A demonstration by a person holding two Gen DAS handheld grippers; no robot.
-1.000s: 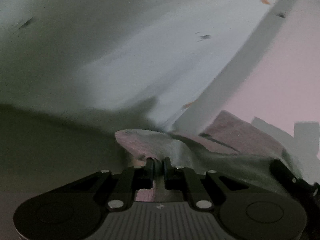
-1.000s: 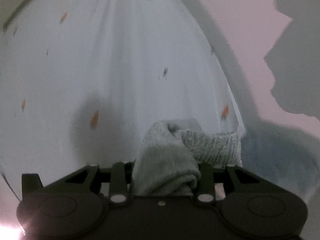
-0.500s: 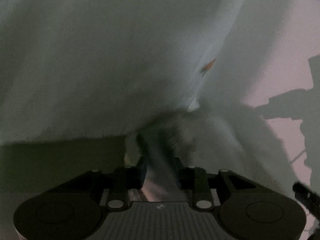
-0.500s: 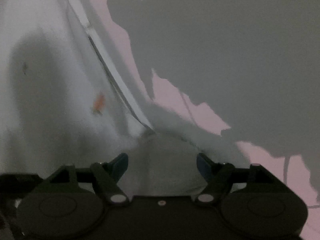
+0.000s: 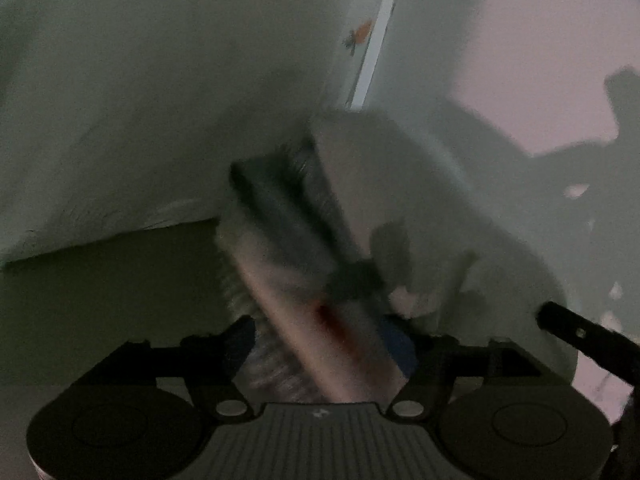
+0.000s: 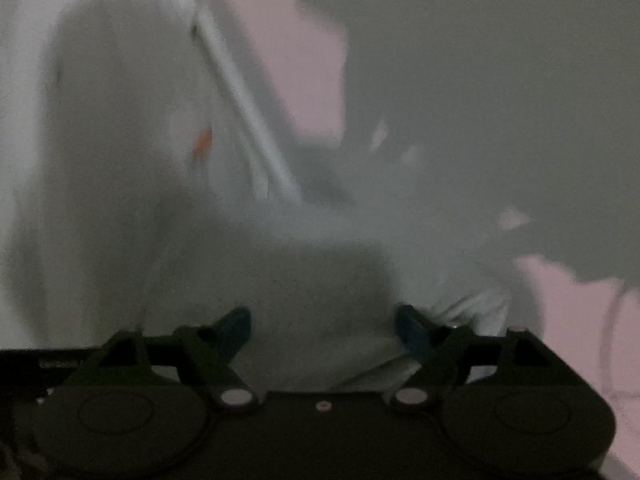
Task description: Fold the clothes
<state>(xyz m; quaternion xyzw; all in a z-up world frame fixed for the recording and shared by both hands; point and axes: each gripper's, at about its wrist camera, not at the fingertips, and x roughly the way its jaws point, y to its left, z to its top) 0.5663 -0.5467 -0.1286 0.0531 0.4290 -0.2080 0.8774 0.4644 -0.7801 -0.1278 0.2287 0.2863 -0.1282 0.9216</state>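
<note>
The pink surface point(image 5: 532, 40) fills your upper right; both the left gripper point(image 5: 326, 336) and right gripper point(image 6: 322, 324) spread wide around the white garment point(image 5: 160, 100); fold seemingly unfinished.

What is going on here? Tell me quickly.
A person with handheld tongs in each hand is folding a pale garment with small orange marks on a pink surface. The left tongs and right tongs both stand open, with bunched cloth lying between the fingers. It looks like the fabric is being let go after a fold, though the pictures are blurred.
</note>
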